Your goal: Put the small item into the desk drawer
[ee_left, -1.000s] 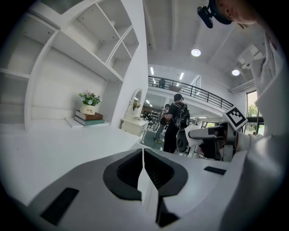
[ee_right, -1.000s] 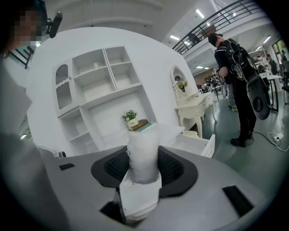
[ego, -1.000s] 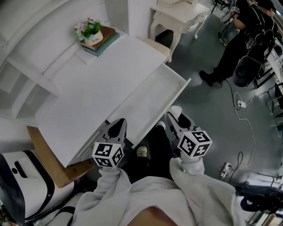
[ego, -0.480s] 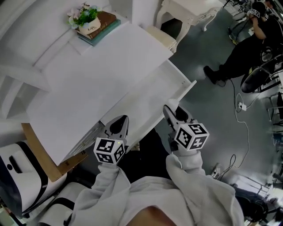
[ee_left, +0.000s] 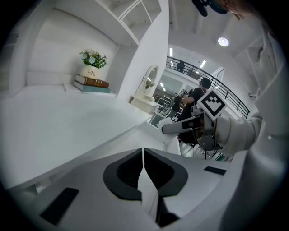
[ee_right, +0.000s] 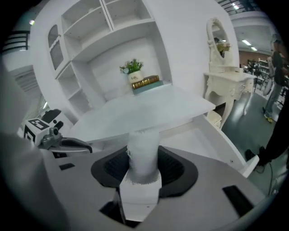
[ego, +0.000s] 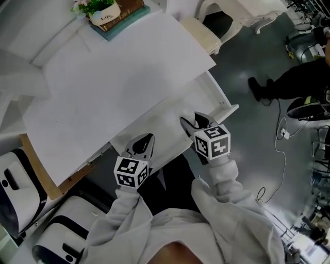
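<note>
The white desk (ego: 118, 77) has its drawer (ego: 225, 105) pulled out toward me. My right gripper (ego: 192, 122) hovers over the drawer's front part. It is shut on a small white fuzzy roll (ee_right: 143, 153), which stands up between the pads in the right gripper view. The drawer's inside (ee_right: 203, 140) lies just ahead of the roll and looks bare. My left gripper (ego: 145, 140) hangs at the drawer's near left, its jaws together with nothing in them (ee_left: 143, 159). The left gripper view shows the right gripper (ee_left: 198, 128) holding the roll (ee_left: 169, 128) above the drawer.
A potted plant (ego: 105, 12) stands on stacked books (ego: 129, 11) at the desk's back. A cushioned stool (ego: 198, 28) and a white dressing table (ego: 247, 13) stand beyond the drawer. A person in black (ego: 296, 82) and floor cables (ego: 282, 135) are at the right. A brown board (ego: 38, 172) leans at the left.
My right gripper has carried the roll forward and leftward, from beside the drawer's front edge to over the drawer. My left gripper has barely moved. The head view has shifted.
</note>
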`<state>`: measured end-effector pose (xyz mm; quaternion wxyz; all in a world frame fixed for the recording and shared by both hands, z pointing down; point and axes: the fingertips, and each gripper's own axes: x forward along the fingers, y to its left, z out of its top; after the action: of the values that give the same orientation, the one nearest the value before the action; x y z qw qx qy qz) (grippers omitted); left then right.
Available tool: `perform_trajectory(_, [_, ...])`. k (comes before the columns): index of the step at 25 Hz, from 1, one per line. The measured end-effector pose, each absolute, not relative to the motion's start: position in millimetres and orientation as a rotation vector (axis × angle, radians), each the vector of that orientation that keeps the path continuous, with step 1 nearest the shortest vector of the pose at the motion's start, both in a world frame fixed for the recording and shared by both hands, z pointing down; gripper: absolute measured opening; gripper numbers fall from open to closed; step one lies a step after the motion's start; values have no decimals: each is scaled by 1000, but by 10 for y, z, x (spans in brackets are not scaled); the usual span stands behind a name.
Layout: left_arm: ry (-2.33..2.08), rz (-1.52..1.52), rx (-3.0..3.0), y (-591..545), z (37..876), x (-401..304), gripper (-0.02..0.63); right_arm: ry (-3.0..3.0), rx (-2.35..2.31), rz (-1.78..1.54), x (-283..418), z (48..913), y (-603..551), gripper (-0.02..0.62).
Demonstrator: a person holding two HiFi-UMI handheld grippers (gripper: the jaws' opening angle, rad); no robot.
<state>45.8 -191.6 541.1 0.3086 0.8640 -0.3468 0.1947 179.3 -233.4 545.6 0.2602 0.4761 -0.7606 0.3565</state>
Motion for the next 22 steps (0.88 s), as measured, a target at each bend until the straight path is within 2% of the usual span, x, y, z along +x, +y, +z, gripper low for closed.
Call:
perform_trajectory(10, [-962,613,2159,-1983,5840,516,26,-1984,923,909,1683,6262,-2723,195])
perform_trajectory(22, [-1009,659,2016,-1994,6178,366,26,-1833,819,900,1689,7017,-2833,195])
